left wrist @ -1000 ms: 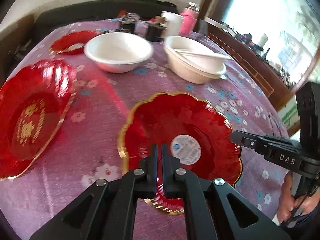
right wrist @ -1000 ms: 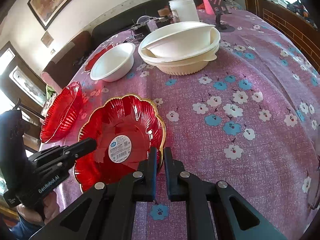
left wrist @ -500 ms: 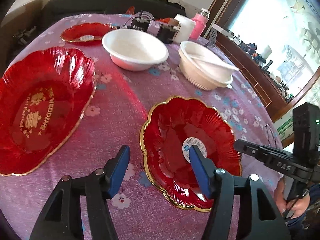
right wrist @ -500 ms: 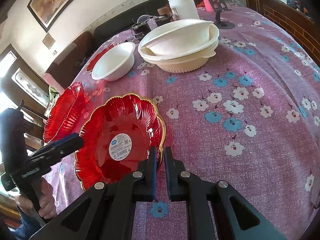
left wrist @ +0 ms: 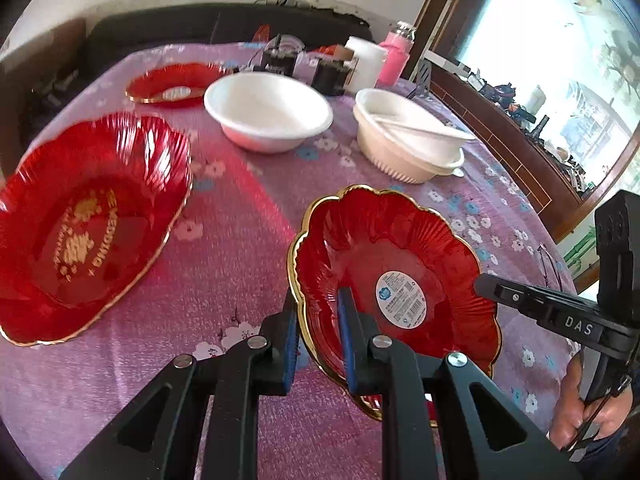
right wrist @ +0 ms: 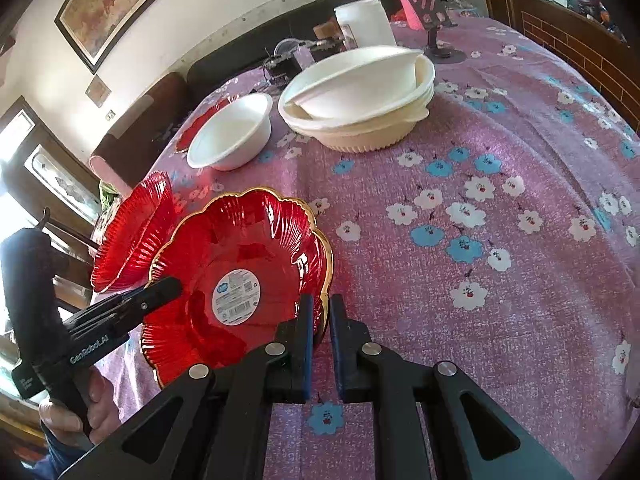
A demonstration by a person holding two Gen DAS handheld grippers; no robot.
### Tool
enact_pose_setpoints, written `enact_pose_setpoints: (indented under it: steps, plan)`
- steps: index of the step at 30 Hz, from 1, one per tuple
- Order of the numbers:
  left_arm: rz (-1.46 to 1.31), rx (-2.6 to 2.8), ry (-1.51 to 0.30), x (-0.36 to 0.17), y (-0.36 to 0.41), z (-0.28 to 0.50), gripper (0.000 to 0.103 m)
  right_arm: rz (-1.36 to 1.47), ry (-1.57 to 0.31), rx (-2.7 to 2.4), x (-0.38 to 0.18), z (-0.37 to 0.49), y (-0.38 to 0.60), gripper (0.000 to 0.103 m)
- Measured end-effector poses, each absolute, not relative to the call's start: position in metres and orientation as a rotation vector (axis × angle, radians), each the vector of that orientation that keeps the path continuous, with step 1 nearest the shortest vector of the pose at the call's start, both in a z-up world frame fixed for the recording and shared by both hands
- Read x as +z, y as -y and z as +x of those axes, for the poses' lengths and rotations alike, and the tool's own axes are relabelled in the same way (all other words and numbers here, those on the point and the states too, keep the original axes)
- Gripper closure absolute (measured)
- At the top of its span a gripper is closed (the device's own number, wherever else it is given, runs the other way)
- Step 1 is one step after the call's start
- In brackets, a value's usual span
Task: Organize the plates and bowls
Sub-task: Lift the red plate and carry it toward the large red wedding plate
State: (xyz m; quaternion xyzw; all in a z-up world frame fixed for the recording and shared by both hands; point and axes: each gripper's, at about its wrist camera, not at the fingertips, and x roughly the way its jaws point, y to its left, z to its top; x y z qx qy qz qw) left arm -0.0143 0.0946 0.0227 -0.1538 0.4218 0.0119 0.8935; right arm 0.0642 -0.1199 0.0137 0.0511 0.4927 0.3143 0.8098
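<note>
A red gold-rimmed plate with a round sticker (left wrist: 392,268) (right wrist: 240,264) sits tilted near the table's front. My left gripper (left wrist: 318,320) straddles its near-left rim, jaws a small gap apart and closing on it. My right gripper (right wrist: 320,322) is shut on the plate's opposite rim. A second red plate with gold lettering (left wrist: 88,216) (right wrist: 136,232) lies to its left. A third red plate (left wrist: 172,84) lies at the back. A white bowl (left wrist: 268,110) (right wrist: 232,136) and a stack of white bowls (left wrist: 408,136) (right wrist: 360,92) stand behind.
The table has a purple flowered cloth (right wrist: 500,200). A white cup (right wrist: 362,22), a pink bottle (left wrist: 394,56) and dark small items (left wrist: 332,72) crowd the back. A wooden window ledge (left wrist: 520,156) runs along the right.
My left gripper opened wide, moved onto the plate's left rim and has narrowed around it. My right gripper stayed shut on the opposite rim. The plate has tilted up slightly.
</note>
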Motion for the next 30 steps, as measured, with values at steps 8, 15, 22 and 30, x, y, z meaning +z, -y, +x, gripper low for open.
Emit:
enact_pose_setpoints:
  steps: [8, 15, 22, 30]
  plan:
    - [-0.309, 0.051, -0.831, 0.035, -0.100, -0.025, 0.086, 0.079, -1.023, 0.684, 0.026, 0.061, 0.108, 0.094]
    - [-0.337, 0.085, -0.797, 0.043, -0.116, -0.037, 0.086, 0.043, -0.993, 0.709, 0.038, 0.056, 0.089, 0.094]
    - [-0.364, 0.119, -0.766, 0.049, -0.132, -0.050, 0.086, 0.007, -0.966, 0.733, 0.050, 0.053, 0.065, 0.094]
    - [-0.408, 0.171, -0.721, 0.057, -0.163, -0.065, 0.085, -0.056, -0.949, 0.769, 0.060, 0.048, 0.026, 0.094]
